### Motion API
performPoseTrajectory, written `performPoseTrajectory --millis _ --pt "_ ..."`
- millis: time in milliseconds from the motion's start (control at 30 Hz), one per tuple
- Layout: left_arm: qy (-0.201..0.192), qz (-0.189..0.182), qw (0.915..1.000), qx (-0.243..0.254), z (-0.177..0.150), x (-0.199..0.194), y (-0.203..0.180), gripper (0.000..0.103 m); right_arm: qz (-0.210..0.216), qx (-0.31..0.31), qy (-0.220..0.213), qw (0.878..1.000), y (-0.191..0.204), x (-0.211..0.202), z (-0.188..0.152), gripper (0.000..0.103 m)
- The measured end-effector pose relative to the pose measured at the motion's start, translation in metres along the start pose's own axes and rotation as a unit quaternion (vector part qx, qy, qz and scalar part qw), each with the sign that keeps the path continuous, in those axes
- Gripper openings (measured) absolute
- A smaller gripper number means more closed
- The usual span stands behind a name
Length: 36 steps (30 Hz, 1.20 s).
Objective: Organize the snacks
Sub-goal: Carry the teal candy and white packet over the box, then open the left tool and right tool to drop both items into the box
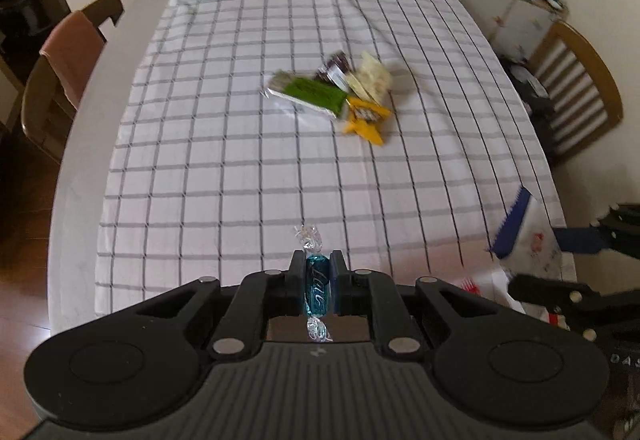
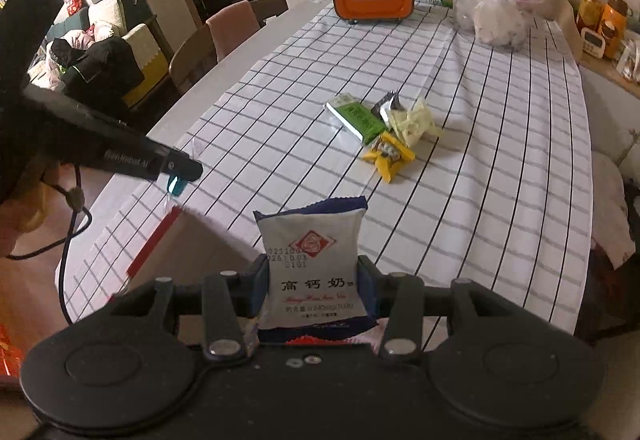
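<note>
The left claw (image 1: 317,272) grips a blue twist-wrapped candy (image 1: 316,290); the right claw (image 2: 314,280) pinches a white-and-blue biscuit packet (image 2: 314,268); carry both level toward the far snack pile (image 1: 340,89) on the tabletop (image 1: 200,159), releasing gently.

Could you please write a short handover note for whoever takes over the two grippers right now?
Left gripper: jaws shut on a blue wrapped candy, held above the near table edge.
Right gripper: jaws shut on a white and blue snack packet.
On the checked tablecloth: a small pile mid-table, with a green bar, a yellow packet, a pale crumpled wrapper and a dark packet.
Done: two snacks picked up.
Left: place both; where they go is not visible.
</note>
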<state>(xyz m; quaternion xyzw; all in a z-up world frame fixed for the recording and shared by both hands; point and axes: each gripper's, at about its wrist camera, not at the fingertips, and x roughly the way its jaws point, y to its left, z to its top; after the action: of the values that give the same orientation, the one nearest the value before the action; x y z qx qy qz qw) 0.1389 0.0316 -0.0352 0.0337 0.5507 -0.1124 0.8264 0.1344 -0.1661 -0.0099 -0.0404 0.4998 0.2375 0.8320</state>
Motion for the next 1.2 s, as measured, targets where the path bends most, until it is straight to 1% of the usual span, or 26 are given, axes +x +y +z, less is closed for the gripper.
performPoseTrajectory --millis 300,600,833,1033,1200 --pt "0.051 -0.018 0.9983 0.022 -0.046 0.014 -0.023 0.012 0.007 0.008 0.021 1.000 0.017 0.002 -0.036 0.044" --pt "0.115 -0.011 0.9929 0.029 -0.081 0.047 -0.042 0.012 0.017 0.023 0.065 0.997 0.028 0.024 -0.072 0.044" --pt "0.150 -0.010 0.9882 0.028 -0.096 0.065 -0.050 0.012 0.025 0.024 0.085 0.996 0.040 0.033 -0.089 0.044" --pt "0.189 0.001 0.9815 0.031 -0.099 0.085 -0.054 0.012 0.014 -0.003 0.110 0.994 0.051 0.049 -0.096 0.044" --pt "0.208 0.001 0.9779 0.022 -0.103 0.096 -0.056 0.012 0.007 -0.010 0.117 0.993 0.054 0.055 -0.098 0.044"
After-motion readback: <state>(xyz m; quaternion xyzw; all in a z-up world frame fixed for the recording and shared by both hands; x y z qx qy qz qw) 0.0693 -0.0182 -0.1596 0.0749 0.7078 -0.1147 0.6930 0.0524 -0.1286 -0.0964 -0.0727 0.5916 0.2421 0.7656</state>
